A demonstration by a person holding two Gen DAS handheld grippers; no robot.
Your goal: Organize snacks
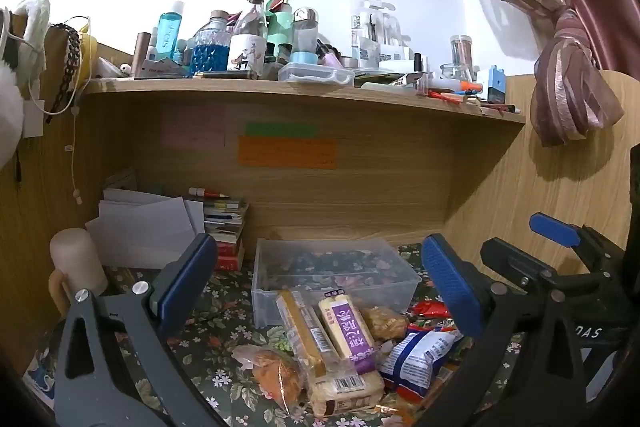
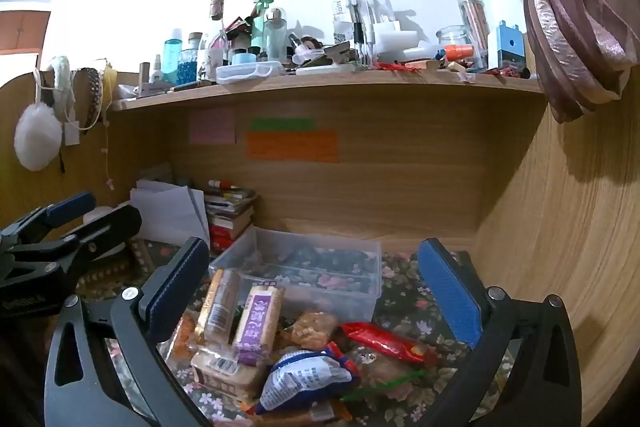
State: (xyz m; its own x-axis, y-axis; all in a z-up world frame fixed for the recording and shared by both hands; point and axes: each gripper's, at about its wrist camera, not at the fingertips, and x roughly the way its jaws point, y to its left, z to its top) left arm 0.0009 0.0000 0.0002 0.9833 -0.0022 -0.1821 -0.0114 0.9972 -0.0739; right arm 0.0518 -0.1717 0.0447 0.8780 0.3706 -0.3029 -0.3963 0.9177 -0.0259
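Note:
A pile of wrapped snacks lies on the floral desk cloth in front of a clear plastic bin (image 1: 336,279) (image 2: 304,267), which holds nothing that I can see. The pile includes a purple-labelled bar (image 1: 348,331) (image 2: 256,323), a brown-labelled bar (image 1: 300,331) (image 2: 220,303), a blue and white bag (image 1: 416,355) (image 2: 304,379), a red wrapper (image 2: 384,341) and an orange snack (image 1: 276,375). My left gripper (image 1: 320,287) is open and empty above the pile. My right gripper (image 2: 316,291) is open and empty above the pile too, to the right of the left one.
A wooden shelf (image 1: 304,91) crowded with bottles and jars runs overhead. Books and papers (image 1: 160,223) are stacked at the back left. A beige cylinder (image 1: 76,263) stands at the left. A wooden side panel (image 2: 560,247) and a tied curtain (image 2: 576,27) close the right.

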